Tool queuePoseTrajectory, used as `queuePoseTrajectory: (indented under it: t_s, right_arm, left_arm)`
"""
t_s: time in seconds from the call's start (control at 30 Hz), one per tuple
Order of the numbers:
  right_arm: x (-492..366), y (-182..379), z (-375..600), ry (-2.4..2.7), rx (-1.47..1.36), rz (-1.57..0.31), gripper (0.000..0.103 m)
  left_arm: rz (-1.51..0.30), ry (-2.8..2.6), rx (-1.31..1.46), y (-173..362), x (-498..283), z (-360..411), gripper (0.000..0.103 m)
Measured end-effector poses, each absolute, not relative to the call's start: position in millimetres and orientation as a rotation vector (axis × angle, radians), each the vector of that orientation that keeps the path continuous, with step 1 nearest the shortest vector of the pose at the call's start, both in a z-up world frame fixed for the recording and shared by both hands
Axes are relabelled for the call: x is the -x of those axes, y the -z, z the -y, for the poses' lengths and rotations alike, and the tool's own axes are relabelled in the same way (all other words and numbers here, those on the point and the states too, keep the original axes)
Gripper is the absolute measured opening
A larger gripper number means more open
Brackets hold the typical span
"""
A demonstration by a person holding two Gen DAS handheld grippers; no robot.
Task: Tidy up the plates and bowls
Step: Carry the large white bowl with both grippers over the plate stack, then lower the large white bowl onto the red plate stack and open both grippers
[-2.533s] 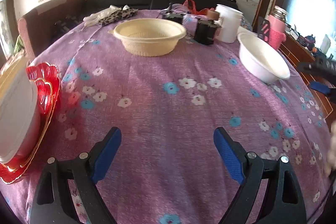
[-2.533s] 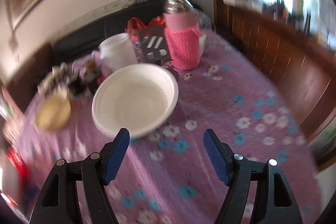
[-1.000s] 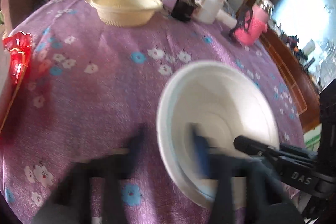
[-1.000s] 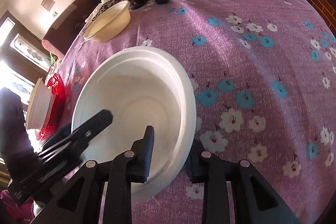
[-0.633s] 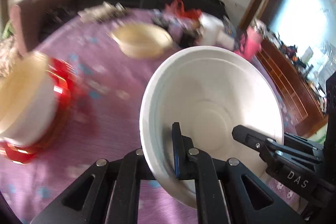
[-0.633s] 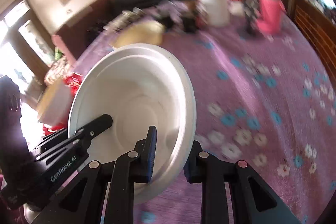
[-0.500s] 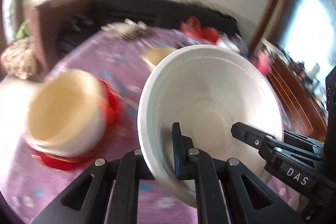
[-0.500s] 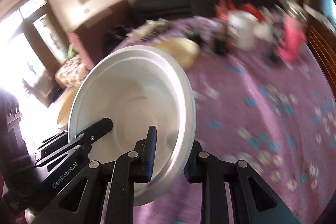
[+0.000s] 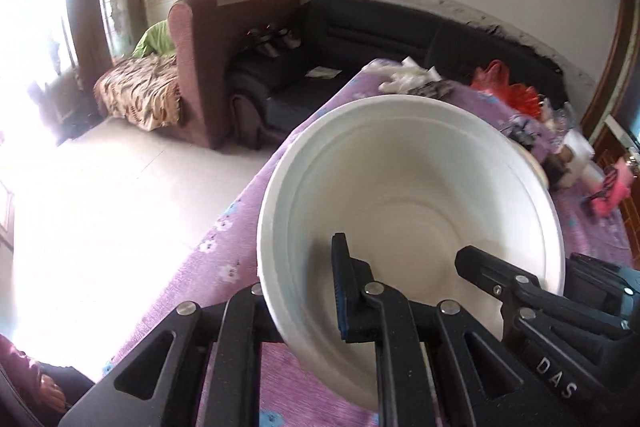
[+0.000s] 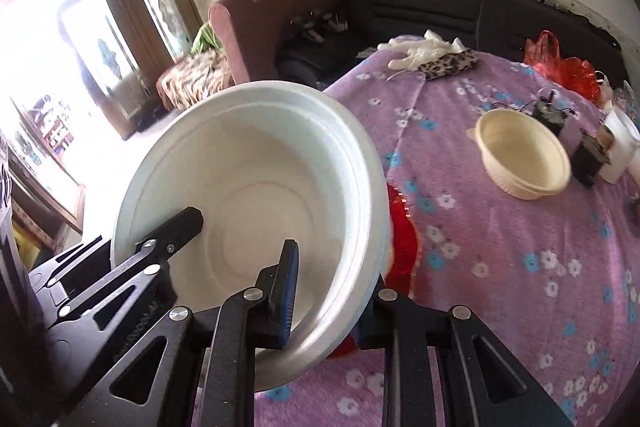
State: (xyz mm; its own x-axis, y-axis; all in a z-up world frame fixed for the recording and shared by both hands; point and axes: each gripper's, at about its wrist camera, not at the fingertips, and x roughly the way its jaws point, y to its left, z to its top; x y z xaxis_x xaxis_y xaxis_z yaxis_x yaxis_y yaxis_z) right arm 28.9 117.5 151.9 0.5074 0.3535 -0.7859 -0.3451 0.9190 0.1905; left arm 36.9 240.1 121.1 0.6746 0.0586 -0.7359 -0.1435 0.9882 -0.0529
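Both hand-held grippers hold one white bowl (image 9: pixel 412 211) by its rim, clear of the purple tabletop (image 10: pixel 520 267). The left hand-held gripper (image 9: pixel 304 291) is clamped on the near-left part of the rim, one finger inside the bowl and one outside. The right hand-held gripper (image 10: pixel 328 291) pinches the opposite side the same way, its blue pad against the inner wall. The bowl hangs tilted, its mouth turned toward the cameras, near the tabletop's edge on the side facing the armchair (image 9: pixel 224 39).

The step in hand looks like the carry: the bowl is on its way to a stack. In the right wrist view a red plate (image 10: pixel 402 235) peeks out just behind and below the bowl, and that is probably where it belongs. Whatever else sits on the plate is hidden by the bowl. A cream bowl (image 10: pixel 524 155) sits apart, further across the tabletop, not yet gathered.

The next move calls for levelling the bowl, centring it over the red plate, lowering it until it seats, and only then letting both grips go. Releasing one side early would likely tip it.
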Motion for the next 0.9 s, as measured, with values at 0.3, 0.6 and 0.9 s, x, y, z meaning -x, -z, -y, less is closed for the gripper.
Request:
queuePoseTrajectory:
  t_s: [0.3, 0.6, 0.9]
  right_arm:
    - [-48, -126, -130, -0.354, 0.048, -0.940, 0.024]
    - [-34, -152, -104, -0.357, -0.114, -0.782, 0.062]
    - [44, -218, -84, -0.447, -0.244, -0.564, 0.071]
  left_arm:
    - [-0.811, -0.197, 0.104, -108, -47, -253, 0.058]
    - [-0.770, -0.185, 0.269, -115, -22, -280, 0.073]
    - [-0.763, -0.200, 0.427, -95, 21, -301, 0.075]
